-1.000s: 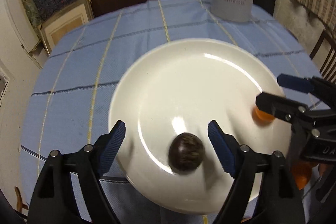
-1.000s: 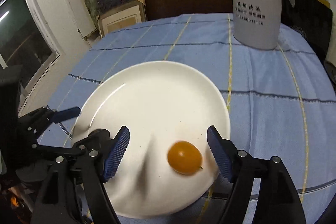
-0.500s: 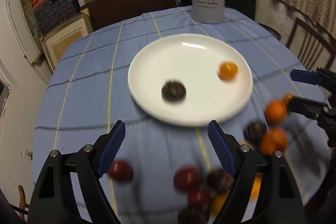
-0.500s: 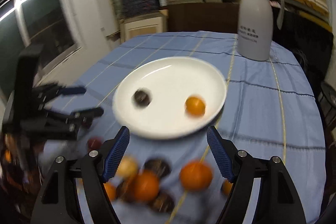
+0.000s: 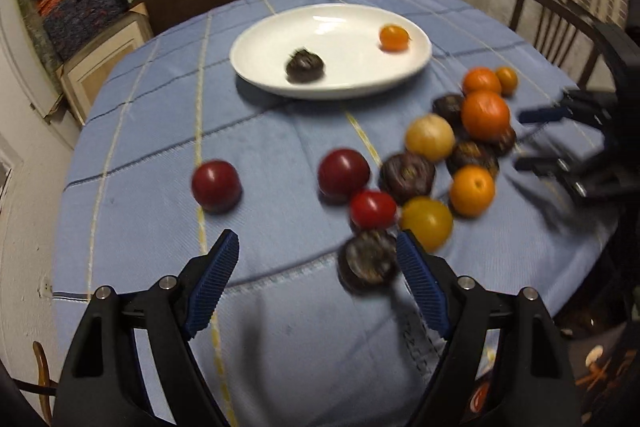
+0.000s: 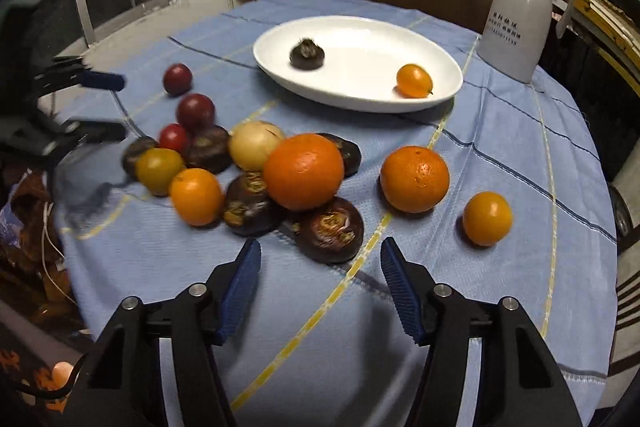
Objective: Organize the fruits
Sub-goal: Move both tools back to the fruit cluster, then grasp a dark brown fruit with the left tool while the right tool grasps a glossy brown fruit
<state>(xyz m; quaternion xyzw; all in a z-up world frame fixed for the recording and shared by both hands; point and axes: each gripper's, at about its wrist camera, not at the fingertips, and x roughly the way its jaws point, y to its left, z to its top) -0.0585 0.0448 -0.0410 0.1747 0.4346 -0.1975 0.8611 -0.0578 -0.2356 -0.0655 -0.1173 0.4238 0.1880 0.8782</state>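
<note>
Both grippers, left gripper (image 5: 318,259) and right gripper (image 6: 320,269), wide open and empty; dark chestnut-like fruit (image 6: 330,229) near tablecloth's (image 6: 500,131) front edge looks hard, light (likely rolls), so pinch across its middle.

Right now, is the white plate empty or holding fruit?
Holding fruit: the white plate carries a dark fruit and a small orange fruit; other fruit lies on the tablecloth.
</note>
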